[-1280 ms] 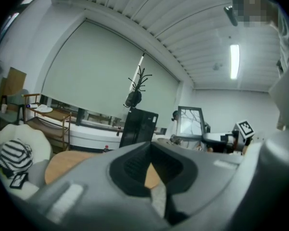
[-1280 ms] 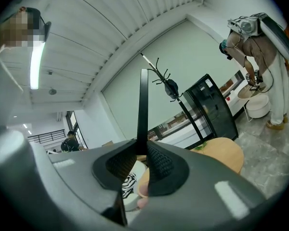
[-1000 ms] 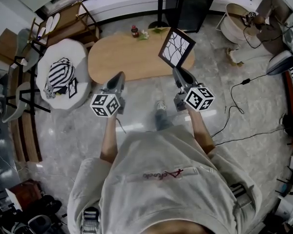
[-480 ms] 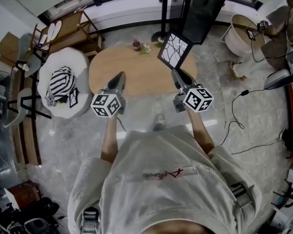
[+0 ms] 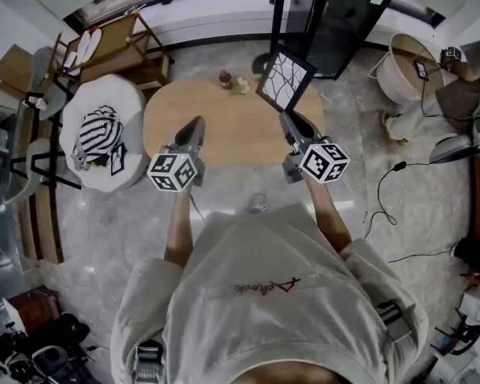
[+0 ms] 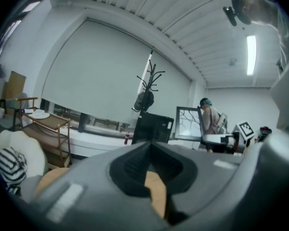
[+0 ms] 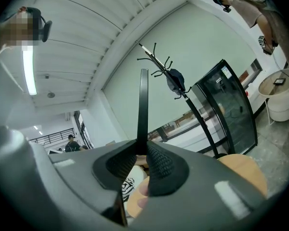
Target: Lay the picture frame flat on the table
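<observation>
Fingers (image 7: 161, 166) of the right gripper (image 5: 286, 118) pinch the picture frame (image 5: 286, 79) by its edge, tilted above the tabletop (image 5: 224, 126), at its far right end. Left gripper (image 5: 195, 123) fingers are pressed together, empty. Advise lowering slowly onto bare tabletop.

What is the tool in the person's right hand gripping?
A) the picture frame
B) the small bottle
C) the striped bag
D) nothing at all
A: the right tool is closed on the thin black edge of the picture frame, which it holds up at a tilt rather than flat on the table.
</observation>
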The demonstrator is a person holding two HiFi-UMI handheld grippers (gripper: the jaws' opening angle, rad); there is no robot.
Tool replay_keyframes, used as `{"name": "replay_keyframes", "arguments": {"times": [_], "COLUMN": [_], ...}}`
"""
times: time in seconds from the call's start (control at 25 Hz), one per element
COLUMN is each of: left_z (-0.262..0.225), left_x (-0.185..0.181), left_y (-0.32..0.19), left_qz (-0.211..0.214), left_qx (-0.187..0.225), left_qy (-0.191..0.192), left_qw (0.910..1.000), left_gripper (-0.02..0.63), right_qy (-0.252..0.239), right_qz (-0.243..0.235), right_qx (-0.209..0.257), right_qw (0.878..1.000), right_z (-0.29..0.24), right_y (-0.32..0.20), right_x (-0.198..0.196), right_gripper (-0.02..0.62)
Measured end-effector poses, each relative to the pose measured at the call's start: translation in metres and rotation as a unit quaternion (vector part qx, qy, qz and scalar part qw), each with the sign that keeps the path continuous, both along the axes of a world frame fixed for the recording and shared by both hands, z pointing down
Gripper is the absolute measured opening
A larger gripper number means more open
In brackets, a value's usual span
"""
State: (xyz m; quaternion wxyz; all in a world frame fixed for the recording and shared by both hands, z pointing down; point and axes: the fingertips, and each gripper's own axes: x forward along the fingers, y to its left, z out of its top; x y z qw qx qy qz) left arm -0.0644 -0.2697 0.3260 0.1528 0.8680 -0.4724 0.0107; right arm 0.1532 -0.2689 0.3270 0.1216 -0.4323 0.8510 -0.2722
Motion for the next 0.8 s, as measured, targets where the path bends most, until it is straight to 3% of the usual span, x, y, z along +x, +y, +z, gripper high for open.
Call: {"name": "replay_keyframes", "arguments": {"times": [0.8], "left_z": [0.043], "left_x": [0.016], "left_y": [-0.009], "left_qz": [-0.001], "left_qx": [-0.045], "left_qy": [-0.004], "left_qw": [0.9990], "left_gripper": [-0.002], "right_qy": [-0.006], "right_qz": [-0.015], "right_qx": [-0.026], "right_qw": [1.000], "right_z": [0.032], "right_y": [-0.027], "right_x": [0.003], "right_gripper": [0.066]}}
